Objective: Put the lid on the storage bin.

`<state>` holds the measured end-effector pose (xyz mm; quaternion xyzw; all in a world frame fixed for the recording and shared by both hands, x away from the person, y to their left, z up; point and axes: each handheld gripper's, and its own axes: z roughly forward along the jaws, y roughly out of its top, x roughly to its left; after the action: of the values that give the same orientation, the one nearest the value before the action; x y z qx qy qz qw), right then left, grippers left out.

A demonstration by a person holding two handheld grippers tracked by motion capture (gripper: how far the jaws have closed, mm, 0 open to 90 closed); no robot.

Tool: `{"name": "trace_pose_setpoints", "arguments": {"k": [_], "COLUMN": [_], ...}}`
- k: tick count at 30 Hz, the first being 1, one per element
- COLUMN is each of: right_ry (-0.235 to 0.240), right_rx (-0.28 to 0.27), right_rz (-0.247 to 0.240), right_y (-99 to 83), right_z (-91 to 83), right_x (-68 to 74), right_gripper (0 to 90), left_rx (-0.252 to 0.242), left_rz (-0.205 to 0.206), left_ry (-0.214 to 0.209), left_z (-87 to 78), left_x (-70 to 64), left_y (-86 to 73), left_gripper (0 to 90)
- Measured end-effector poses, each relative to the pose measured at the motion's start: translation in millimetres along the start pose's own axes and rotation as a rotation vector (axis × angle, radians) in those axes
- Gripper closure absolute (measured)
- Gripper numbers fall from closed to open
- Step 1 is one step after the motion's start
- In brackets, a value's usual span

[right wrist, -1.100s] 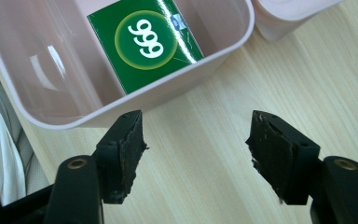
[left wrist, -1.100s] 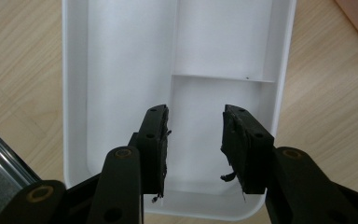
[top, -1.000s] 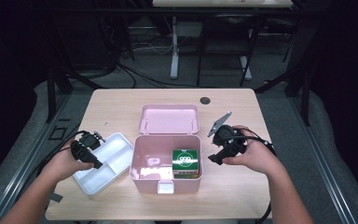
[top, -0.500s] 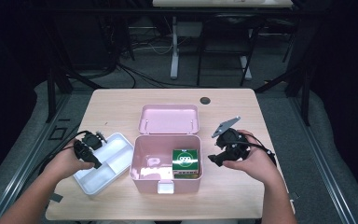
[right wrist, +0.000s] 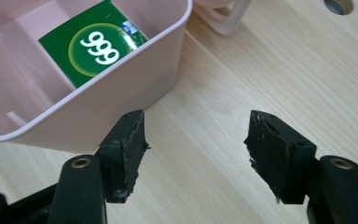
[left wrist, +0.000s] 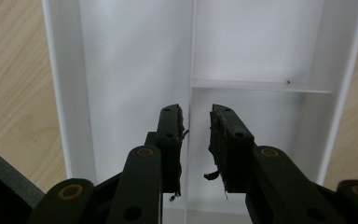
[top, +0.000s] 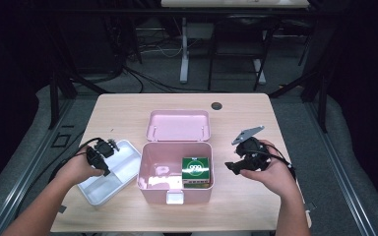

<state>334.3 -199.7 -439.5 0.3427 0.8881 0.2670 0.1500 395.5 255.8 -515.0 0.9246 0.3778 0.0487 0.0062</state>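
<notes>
My left gripper (left wrist: 196,135) view resolves the white tray's (left wrist: 135,60) divider sitting in the narrow gap between its jaws; I can't tell if they touch it. The tray lies left of the pink box (top: 147,178). My right gripper (right wrist: 198,147) hangs jaws wide, empty, over the table (right wrist: 279,70) right of that box, green carton (right wrist: 93,44) inside it.

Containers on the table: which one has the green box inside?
The pink box in the middle, lid open; the green box sits in its right side. The white tray to its left, under the left gripper, holds nothing.
</notes>
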Motion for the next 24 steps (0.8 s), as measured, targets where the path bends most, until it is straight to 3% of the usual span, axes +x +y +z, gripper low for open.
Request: {"name": "trace_pose_setpoints", "arguments": {"k": [5, 10, 24], "right_ry": [-0.022, -0.006, -0.021], "right_rx": [-0.014, -0.046, -0.048], "right_rz": [0.028, 0.049, 0.066], "right_y": [-2.8, -3.6, -4.7], "right_z": [-2.1, -5.0, -2.2], "right_x": [-1.9, -2.6, -4.0], "right_gripper": [35.1, 37.5, 38.9], "left_rx": [0.010, 0.018, 0.035], "left_rz": [0.009, -0.001, -0.027], "left_ry": [0.004, 0.001, -0.040], "left_z": [5.3, 9.4, 23.3], "left_x": [0.4, 2.0, 7.2], "left_y": [2.6, 4.3, 7.4], "left_gripper": [75.4, 76.4, 82.5]}}
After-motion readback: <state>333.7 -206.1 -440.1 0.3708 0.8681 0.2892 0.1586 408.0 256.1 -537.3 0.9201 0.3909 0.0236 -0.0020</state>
